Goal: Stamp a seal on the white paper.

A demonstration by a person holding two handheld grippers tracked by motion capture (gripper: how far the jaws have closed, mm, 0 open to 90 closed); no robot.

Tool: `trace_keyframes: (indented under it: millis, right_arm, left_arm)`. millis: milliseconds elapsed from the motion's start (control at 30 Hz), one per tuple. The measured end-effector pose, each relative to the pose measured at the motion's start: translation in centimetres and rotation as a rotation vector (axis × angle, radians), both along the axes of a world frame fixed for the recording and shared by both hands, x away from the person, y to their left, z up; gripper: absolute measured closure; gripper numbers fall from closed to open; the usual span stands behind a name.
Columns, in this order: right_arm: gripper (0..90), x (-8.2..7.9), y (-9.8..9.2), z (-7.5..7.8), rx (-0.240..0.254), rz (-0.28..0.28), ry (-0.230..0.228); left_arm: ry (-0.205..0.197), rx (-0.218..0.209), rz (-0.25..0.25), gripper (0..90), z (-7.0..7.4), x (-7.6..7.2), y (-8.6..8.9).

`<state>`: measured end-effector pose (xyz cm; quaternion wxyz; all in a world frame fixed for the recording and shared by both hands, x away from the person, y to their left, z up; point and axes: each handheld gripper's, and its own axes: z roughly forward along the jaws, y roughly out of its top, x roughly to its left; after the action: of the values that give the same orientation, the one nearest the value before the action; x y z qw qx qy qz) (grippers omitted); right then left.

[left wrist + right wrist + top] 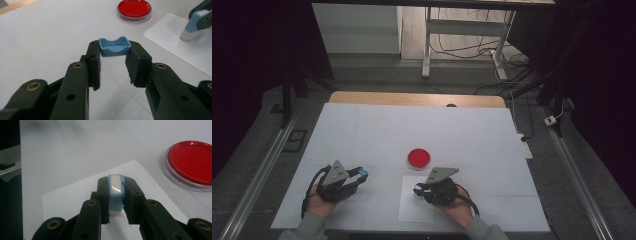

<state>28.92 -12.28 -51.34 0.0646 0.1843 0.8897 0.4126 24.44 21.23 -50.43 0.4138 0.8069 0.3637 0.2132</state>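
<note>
At the left of the high view, the left tool (pixel 360 174) is lying low over the white table (pixel 362 130), its tips pointing toward the middle. In the left gripper view its jaws are clamping a small blue cap (pixel 114 46) between their tips; the cap is a shallow, open tray shape with its hollow facing the camera, and it is hanging just above the table surface. Moving rightward, a round red dish (pixel 418 158) with a clear rim is sitting on the table between the two tools and a little beyond them. Just in front of it a white sheet of paper (pixel 412 212) is lying flat. Over that sheet the right tool (pixel 417 189) is gripping a blue and white stamp (pixel 116 192), its jaws pressing on both sides of the stamp's body. In the left gripper view the stamp's white end is pointing down at the paper; whether it is touching the sheet I cannot tell.
</note>
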Motion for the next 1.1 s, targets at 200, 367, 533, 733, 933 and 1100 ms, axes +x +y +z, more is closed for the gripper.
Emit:
trace_keyframes:
  millis: [200,367,533,733,933,1100]
  right_arm:
    - [75.8,-0.3,0.06,-0.08,-0.009,-0.007,-0.018]
    - [75.9,-0.18,0.13,-0.01,-0.019,-0.003,-0.009]
    - [76.0,-0.18,0.08,-0.03,-0.02,-0.002,-0.006]
    - [76.0,-0.1,0.07,0.0,-0.025,0.0,0.0]
    - [76.0,-0.16,0.12,0.03,-0.03,-0.001,-0.002]
    - [76.1,-0.27,0.14,-0.03,-0.028,-0.003,-0.01]
  left_arm:
    - [0.0,-0.001,0.006,64.8,0.02,-0.03,0.01]
    - [-0.002,0.002,0.003,64.9,0.06,-0.09,-0.12]
    - [-0.002,0.001,0.007,64.8,0.08,-0.11,-0.08]
    - [-0.005,0.002,0.006,64.8,0.16,-0.17,-0.11]
    - [-0.004,0.002,0.007,64.8,0.18,-0.2,-0.1]
    - [-0.006,0.0,0.008,64.9,0.22,-0.23,-0.04]
